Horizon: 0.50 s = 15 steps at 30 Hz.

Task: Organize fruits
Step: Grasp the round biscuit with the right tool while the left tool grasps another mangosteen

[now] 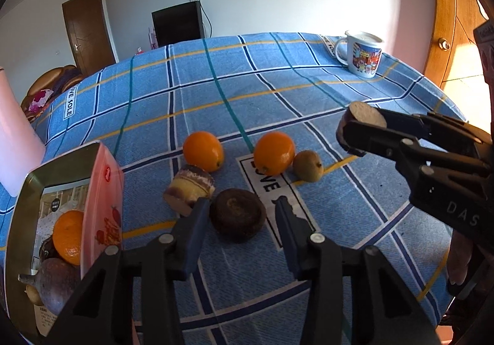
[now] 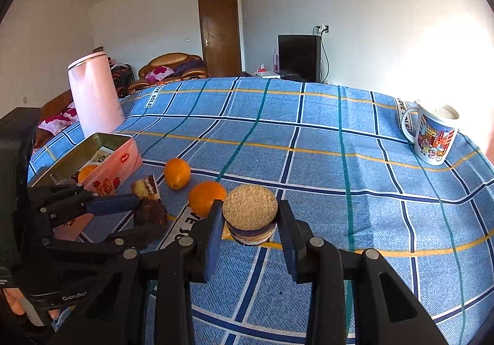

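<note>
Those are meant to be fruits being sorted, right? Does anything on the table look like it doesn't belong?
Yes. Among the oranges sit cakes: a striped roll lying on its side and a dark round cake. The right gripper is holding another cake slice, not fruit.

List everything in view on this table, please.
tablecloth: one, blue check
tin: one, pink, left
oranges: three, orange, two on tablecloth, one in tin
small fruit: one, brownish green, beside an orange
purple fruit: one, dark, in tin
roll cake: one, brown-cream, on tablecloth
dark cake: one, brown, between left tool's fingers
sandwich cake: one, tan-topped, in right tool
mug: one, white printed, far right
jug: one, pink, far left
left tool: one, black, open
right tool: one, black, shut on sandwich cake
</note>
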Tool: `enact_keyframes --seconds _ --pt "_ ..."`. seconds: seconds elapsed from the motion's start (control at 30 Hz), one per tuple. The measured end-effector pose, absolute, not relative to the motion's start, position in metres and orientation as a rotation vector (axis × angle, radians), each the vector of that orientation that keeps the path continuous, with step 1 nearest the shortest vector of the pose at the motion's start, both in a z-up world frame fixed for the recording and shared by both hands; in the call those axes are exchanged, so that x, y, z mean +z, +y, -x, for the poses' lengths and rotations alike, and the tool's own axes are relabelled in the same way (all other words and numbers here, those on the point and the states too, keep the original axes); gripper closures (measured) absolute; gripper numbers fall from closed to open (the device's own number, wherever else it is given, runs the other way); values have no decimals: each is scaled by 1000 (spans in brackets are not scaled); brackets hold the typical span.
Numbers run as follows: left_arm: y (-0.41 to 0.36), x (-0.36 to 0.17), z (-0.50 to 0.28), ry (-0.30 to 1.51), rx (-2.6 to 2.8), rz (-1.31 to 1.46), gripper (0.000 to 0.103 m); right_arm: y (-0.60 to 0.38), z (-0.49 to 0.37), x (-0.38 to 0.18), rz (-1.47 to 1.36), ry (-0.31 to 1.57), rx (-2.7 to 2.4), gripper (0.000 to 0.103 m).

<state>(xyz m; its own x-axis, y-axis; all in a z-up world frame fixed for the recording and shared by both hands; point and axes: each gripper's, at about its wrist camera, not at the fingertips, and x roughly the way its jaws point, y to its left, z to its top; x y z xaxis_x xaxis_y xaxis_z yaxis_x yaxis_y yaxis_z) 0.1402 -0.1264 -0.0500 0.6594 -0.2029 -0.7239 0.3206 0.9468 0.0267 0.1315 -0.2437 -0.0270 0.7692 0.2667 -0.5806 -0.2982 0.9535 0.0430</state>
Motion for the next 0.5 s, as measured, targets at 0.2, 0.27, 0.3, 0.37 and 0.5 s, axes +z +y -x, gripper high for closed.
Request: enact_keyframes --seconds 0.2,0.27,0.3,0.37,0.5 --pt "-136 -57 -151 841 -281 -190 62 -242 -135 -29 58 637 325 67" --pt "-136 -58 -154 853 -287 -180 63 -241 -139 -31 55 660 332 67" --pt "-135 -58 -155 853 -290 -177 63 -242 -140 -32 54 662 334 67" --pt "-134 -58 -153 848 -293 -174 64 -242 -140 -32 48 660 336 67" --pt "-131 -50 -147 800 -304 -160 64 -247 -135 -29 28 636 347 67"
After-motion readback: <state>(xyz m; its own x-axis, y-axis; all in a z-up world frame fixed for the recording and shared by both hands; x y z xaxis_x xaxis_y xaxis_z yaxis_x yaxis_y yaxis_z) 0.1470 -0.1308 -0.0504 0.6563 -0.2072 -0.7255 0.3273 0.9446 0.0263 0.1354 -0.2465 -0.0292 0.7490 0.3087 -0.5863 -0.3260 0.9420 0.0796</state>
